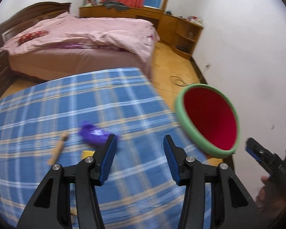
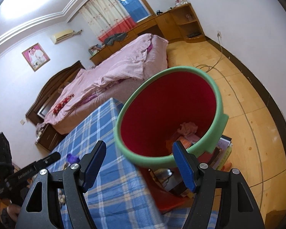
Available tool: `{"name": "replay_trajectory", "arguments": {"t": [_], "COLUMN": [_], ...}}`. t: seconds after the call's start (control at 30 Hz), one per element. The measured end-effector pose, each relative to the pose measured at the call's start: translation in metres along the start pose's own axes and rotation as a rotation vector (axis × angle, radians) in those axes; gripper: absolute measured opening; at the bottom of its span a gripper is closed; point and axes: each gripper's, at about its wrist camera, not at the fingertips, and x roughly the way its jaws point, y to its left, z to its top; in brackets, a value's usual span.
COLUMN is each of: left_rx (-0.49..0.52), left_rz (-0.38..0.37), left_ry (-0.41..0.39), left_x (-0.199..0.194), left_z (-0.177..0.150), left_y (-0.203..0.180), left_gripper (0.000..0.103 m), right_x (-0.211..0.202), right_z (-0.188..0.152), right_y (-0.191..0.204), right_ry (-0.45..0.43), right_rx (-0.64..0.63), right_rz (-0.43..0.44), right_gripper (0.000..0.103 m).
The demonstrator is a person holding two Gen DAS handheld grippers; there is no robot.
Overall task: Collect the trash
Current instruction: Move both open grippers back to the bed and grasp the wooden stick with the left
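From the left wrist, we see our left gripper (image 1: pixel 140 143) spread wide and empty above the blue plaid tablecloth (image 1: pixel 47 105). A crumpled purple wrapper (image 1: pixel 93 133) lies on the cloth just beside the left fingertip; a wooden stick (image 1: pixel 58 148) rests farther left. The red bin (image 1: pixel 207 117) with its green rim stands off the table's right edge.

From the right wrist, our right gripper (image 2: pixel 139 151) is likewise spread, holding nothing, its jaws framing the bin's (image 2: pixel 169 114) near rim. Crumpled pink paper (image 2: pixel 187 127) sits inside. The purple wrapper (image 2: pixel 72 158) appears small, far left on the cloth.
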Motion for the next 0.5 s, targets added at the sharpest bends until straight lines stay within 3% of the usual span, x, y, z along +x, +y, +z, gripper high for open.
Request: {"name": "replay_trajectory", "arguments": {"t": [0.23, 0.5], "left_rx": [-0.067, -0.071], "left_rz": [0.104, 0.212], "left_ry": [0.034, 0.098], "left_x": [0.001, 0.028], "left_z": [-0.003, -0.015], "left_y": [0.062, 0.103], "left_gripper": [0.051, 0.051], "right_x": [0.006, 0.020], "right_z": [-0.012, -0.024], "right_y": [0.017, 0.031], "right_ry": [0.034, 0.078], "right_rx": [-0.021, -0.046], "right_rz": [0.011, 0.004], "right_gripper": [0.074, 0.074]}}
